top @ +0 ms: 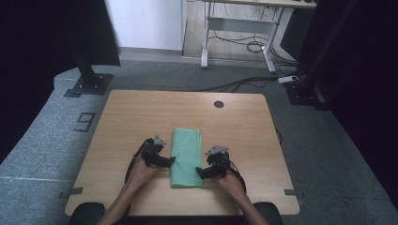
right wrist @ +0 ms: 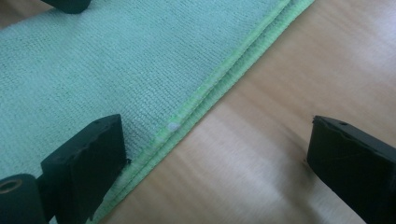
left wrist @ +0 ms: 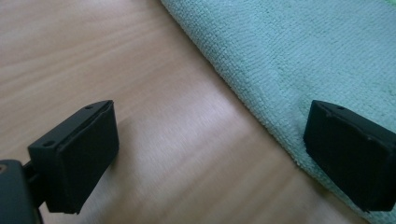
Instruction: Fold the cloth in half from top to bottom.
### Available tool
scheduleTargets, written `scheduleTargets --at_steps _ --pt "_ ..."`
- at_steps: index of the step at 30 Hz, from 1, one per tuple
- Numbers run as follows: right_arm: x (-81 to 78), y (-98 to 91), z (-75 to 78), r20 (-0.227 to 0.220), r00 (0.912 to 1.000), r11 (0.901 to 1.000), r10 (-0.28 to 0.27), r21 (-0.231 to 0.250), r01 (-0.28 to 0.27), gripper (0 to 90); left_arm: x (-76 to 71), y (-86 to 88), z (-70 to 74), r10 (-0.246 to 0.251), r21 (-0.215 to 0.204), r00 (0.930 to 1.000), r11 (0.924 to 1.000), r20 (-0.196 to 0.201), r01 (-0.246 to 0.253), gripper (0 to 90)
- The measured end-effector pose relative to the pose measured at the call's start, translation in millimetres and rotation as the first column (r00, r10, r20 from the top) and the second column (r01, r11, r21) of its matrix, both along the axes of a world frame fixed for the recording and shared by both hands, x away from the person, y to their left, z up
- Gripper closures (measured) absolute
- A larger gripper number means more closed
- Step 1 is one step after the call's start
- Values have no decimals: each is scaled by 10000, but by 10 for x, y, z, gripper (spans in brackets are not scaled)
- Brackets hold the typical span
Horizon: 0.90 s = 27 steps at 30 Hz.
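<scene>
One folded green cloth lies on the table, near its front edge. The left gripper and right gripper straddle its side edges, jaws wide apart, holding nothing. One round hole sits farther back.

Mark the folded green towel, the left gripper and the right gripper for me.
Folded green towel [top: 187,159]: high view, middle of its top face.
Left gripper [top: 172,160]: high view, jaw tips at the towel's left edge.
Right gripper [top: 200,172]: high view, jaw tips at the towel's right edge.
</scene>
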State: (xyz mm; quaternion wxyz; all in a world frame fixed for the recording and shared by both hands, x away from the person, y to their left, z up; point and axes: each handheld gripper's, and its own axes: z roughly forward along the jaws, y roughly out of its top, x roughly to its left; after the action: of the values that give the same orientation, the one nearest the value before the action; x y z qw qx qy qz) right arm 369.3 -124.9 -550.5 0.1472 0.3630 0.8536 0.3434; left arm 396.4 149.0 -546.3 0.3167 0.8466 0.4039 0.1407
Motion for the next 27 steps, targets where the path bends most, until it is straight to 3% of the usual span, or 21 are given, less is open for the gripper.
scheduleTargets --at_steps 7,12,15,18,19,23,26,27 --pt "-227 -7 -3 -65 9997 9997 246 66 -246 57 -185 -5 0 -172 25 9999 9998 9 172 36" --pt "-211 -1 25 -167 9990 9990 421 -112 -423 64 -186 17 -30 -134 -149 9998 9998 167 137 11" --pt "-124 -23 78 -230 9991 9994 354 -26 -355 68 -181 15 -31 -105 -130 9998 9999 150 107 0" --pt "22 -84 144 -307 9994 9987 126 497 -110 92 -178 17 -30 -121 -105 9998 9999 143 123 0" --pt "138 -109 190 -370 9993 9976 65 690 -39 121 -178 17 -30 -124 -93 9998 9999 142 126 0" --pt "313 -105 254 -375 9993 9976 -2 691 28 145 -177 17 -30 -119 -100 9998 9999 138 120 0" --pt "532 -72 324 -396 9992 9978 3 670 24 236 -178 15 -31 -95 -117 9999 9999 142 97 0" --pt "532 -72 324 -396 9992 9978 3 670 24 236 -179 14 -31 -88 -114 9999 9999 146 89 0"
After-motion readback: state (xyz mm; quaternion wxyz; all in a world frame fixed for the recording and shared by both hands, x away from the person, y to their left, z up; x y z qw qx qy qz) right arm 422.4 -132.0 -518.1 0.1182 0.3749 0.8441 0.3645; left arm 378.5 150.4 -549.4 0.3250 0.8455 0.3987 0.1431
